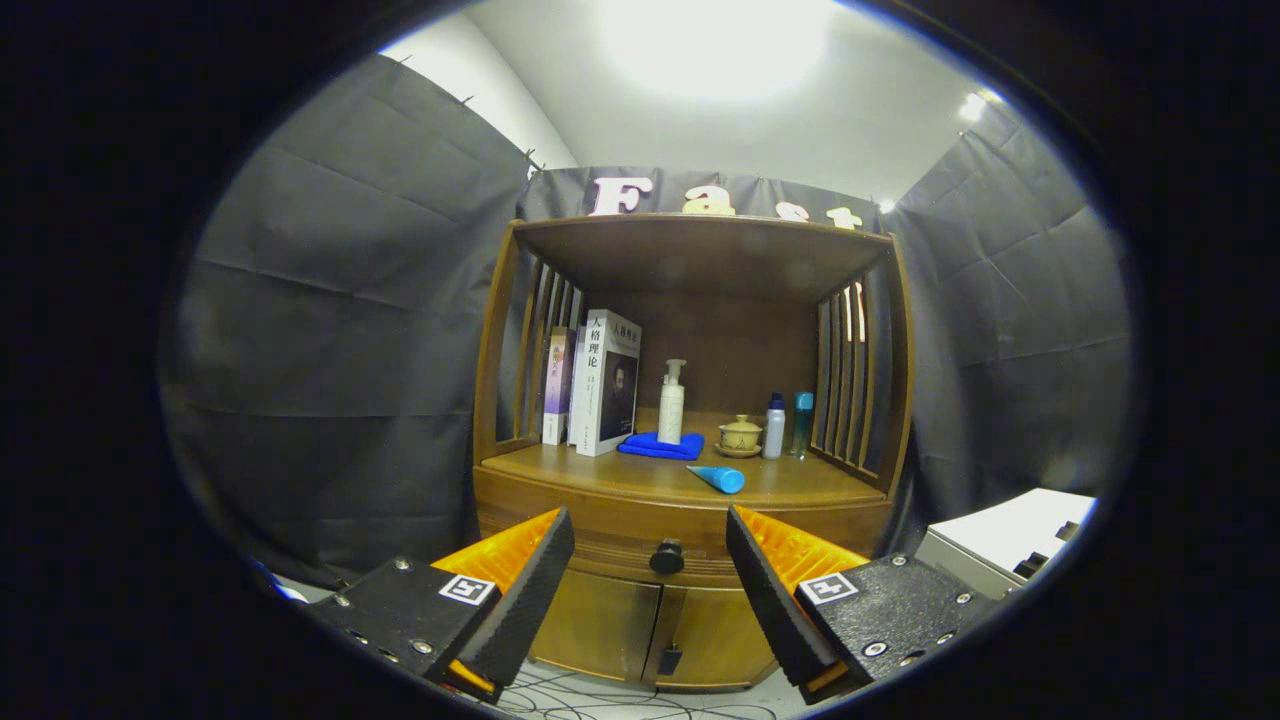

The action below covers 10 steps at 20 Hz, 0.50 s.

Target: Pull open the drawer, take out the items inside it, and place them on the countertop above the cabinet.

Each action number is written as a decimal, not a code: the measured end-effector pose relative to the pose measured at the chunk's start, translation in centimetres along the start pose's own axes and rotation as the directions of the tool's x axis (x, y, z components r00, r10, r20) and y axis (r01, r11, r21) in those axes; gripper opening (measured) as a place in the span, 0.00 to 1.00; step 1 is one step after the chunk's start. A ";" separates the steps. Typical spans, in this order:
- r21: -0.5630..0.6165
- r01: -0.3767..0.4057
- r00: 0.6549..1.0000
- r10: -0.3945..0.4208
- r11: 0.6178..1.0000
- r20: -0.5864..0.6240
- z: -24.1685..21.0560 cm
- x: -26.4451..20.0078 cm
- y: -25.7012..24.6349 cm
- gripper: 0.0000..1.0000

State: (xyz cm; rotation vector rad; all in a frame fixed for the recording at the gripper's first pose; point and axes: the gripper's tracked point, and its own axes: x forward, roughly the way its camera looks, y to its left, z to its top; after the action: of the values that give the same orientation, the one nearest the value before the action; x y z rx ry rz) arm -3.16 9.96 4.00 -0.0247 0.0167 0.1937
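Observation:
A wooden cabinet (690,400) stands ahead against the booth wall. Its drawer (620,530) is closed, with a dark round knob (667,556) at the middle of its front. My gripper (650,550) is open, some way short of the cabinet, and the knob shows in the gap between the two fingers. Nothing is held. On the countertop (640,475) above the drawer lie a blue tube (718,478) near the front and a folded blue cloth (660,446) with a white pump bottle (671,402) standing on it. The drawer's contents are hidden.
Two books (600,385) stand at the countertop's left. A small lidded cup (740,434), a white bottle (774,426) and a blue bottle (802,422) stand at its right. Two lower doors (650,625) sit under the drawer. A white box (1000,545) stands right of the cabinet; cables (600,695) lie on the floor.

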 end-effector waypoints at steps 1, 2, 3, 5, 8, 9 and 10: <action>-0.006 -0.006 1.000 0.006 1.000 0.003 -0.1 -0.5 0.2 0.95; -0.015 -0.010 1.000 0.010 1.000 0.005 -0.3 -0.9 0.5 0.95; -0.026 -0.018 1.000 0.018 1.000 0.006 -0.7 -1.3 0.9 0.95; -0.049 -0.031 1.000 0.031 0.998 0.001 -1.3 -1.5 1.7 0.95; -0.088 -0.045 0.999 0.044 0.995 -0.007 -2.4 -1.6 2.2 0.95; -0.095 -0.040 0.999 0.039 0.995 -0.017 -3.0 -1.8 1.9 0.95; -0.094 -0.039 0.999 0.037 0.995 -0.023 -3.3 -1.6 1.8 0.95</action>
State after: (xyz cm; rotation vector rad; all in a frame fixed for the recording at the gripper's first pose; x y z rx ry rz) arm -5.17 11.33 0.69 -0.1205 0.0292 0.2320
